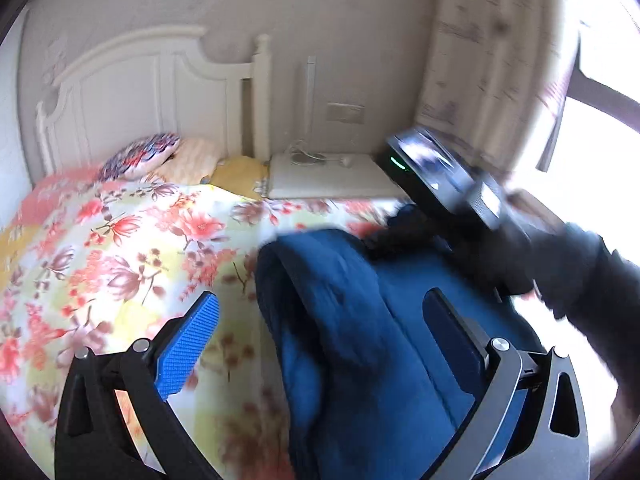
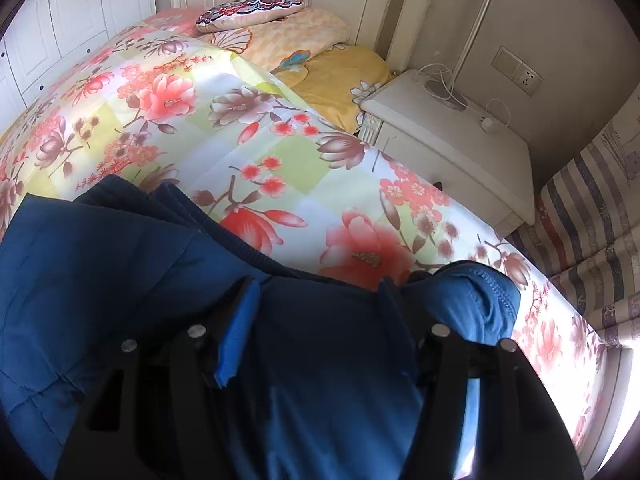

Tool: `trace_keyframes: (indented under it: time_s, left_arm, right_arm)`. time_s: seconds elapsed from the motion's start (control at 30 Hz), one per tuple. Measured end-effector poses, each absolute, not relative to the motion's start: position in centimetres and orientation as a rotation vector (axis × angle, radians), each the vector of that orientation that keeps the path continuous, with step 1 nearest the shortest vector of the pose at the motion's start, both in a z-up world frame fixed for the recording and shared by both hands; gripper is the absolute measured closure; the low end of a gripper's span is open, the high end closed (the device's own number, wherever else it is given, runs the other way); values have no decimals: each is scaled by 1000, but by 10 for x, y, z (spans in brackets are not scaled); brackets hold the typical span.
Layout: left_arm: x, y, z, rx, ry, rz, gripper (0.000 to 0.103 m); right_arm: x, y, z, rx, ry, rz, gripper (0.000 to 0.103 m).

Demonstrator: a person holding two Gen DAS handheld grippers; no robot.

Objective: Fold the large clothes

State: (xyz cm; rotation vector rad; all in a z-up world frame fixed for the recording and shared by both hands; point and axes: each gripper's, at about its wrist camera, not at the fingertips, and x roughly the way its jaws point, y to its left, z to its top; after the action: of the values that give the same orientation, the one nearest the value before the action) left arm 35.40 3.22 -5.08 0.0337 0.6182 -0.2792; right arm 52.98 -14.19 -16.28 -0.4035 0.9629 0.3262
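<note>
A large dark blue padded jacket (image 1: 352, 320) lies bunched on the floral bedspread (image 1: 120, 240). My left gripper (image 1: 320, 308) is open wide just above it; the jacket's folded edge lies between and under the fingers, not pinched. The right gripper's body (image 1: 452, 176) shows blurred at the upper right of the left wrist view, held by a black-gloved hand. In the right wrist view the jacket (image 2: 120, 264) fills the lower frame. My right gripper (image 2: 320, 292) has its jaws apart with blue jacket fabric bulging between them; I cannot tell whether it grips.
The bed has a white headboard (image 1: 140, 88) and pillows (image 2: 256, 8) at its head. A white nightstand (image 2: 460, 144) with a lamp and cables stands beside the bed. A striped curtain (image 2: 592, 220) hangs at the right, near a bright window.
</note>
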Motion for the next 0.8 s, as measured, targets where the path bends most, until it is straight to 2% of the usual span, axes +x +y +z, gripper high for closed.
trace_keyframes:
  time_s: [0.1, 0.2, 0.33, 0.47, 0.53, 0.6, 0.8]
  left_arm:
    - [347, 16, -97, 147, 723, -234, 4]
    - [350, 32, -124, -19, 744, -280, 4]
    - [345, 41, -134, -108, 732, -293, 4]
    - [338, 47, -141, -158, 705, -303, 4]
    - [337, 47, -140, -166, 706, -306, 4]
    - [336, 45, -136, -161, 702, -299, 4]
    - [329, 45, -134, -129, 681, -213, 4]
  right_arm:
    - [528, -141, -163, -406, 955, 322, 43]
    - [524, -138, -160, -428, 935, 303, 43]
    - [506, -131, -139, -473, 893, 278, 43]
    - [468, -125, -92, -336, 787, 425, 40]
    - [451, -110, -81, -363, 756, 477, 39]
    - [442, -88, -88, -443, 769, 499, 39]
    - [458, -38, -154, -635, 864, 395, 38]
